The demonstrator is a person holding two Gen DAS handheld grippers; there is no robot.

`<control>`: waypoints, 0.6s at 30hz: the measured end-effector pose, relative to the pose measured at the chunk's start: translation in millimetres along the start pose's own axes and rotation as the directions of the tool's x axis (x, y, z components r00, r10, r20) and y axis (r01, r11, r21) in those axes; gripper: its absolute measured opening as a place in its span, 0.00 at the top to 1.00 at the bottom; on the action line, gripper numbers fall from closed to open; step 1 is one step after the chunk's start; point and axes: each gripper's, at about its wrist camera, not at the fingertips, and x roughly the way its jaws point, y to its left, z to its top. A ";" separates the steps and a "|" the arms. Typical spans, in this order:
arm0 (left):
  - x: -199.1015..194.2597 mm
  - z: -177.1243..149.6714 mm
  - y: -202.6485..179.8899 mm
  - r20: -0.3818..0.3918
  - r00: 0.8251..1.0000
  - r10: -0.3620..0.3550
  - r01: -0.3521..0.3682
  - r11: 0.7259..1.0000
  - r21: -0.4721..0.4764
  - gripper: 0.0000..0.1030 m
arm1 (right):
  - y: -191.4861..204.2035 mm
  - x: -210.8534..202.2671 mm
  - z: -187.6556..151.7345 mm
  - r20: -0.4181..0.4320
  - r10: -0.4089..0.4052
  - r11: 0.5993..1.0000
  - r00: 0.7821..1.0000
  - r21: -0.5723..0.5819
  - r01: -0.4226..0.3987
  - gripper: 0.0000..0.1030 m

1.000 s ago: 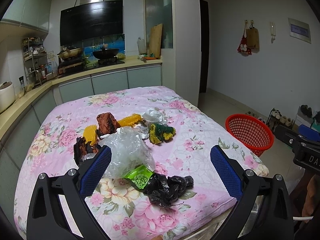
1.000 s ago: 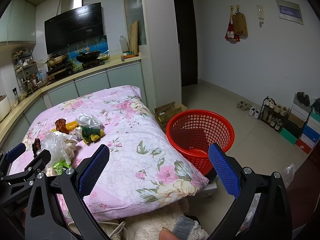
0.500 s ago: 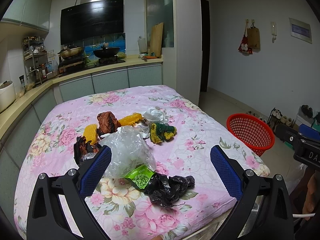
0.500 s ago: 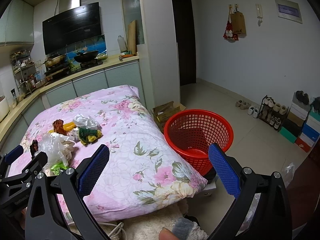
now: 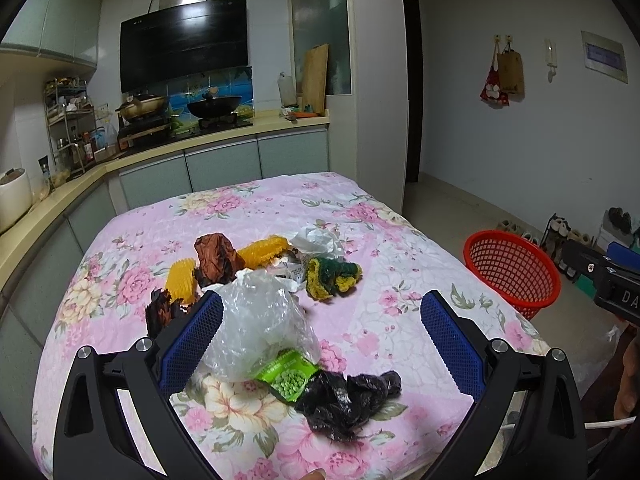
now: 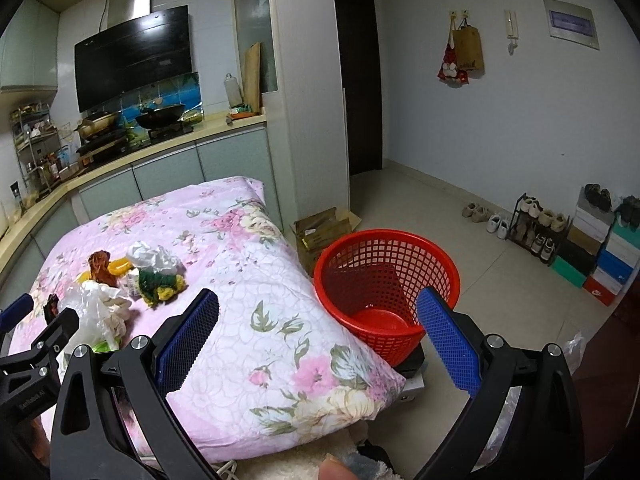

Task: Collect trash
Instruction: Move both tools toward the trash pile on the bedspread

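The trash lies heaped at the centre of the left wrist frame on a pink floral quilt [image 5: 400, 248]: a crumpled clear plastic bag [image 5: 260, 320], a green pea packet [image 5: 290, 376] and a wrinkled black bag [image 5: 348, 396] nearest, with a brown wrapper [image 5: 214, 258], yellow pieces [image 5: 264, 250] and a green-yellow wad [image 5: 332, 276] behind. The left tongs [image 5: 320, 344] gape wide and hold nothing, their left pad overlapping the clear bag's edge in view, while the right tongs [image 6: 316, 344] are equally wide and empty, framing the red basket [image 6: 384, 280] at centre right. Against the frames a second ago, both views sit almost unchanged, the pile untouched.
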 end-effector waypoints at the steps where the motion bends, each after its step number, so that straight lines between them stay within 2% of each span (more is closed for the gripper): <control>1: 1.2 1.4 0.5 0.000 1.000 0.001 -0.001 1.000 -0.002 0.07 | 0.1 1.7 1.3 0.001 -0.002 1.000 1.000 -0.002 0.002 0.07; 9: 9.6 3.0 10.1 -0.001 1.000 0.011 -0.011 0.999 -0.036 0.07 | 1.0 7.8 6.1 0.003 0.002 1.000 1.000 -0.007 -0.002 0.07; 18: 14.2 -1.9 9.3 -0.021 1.000 0.012 -0.013 1.000 -0.026 0.07 | 3.2 14.9 4.1 -0.017 0.007 1.000 1.000 -0.008 -0.007 0.07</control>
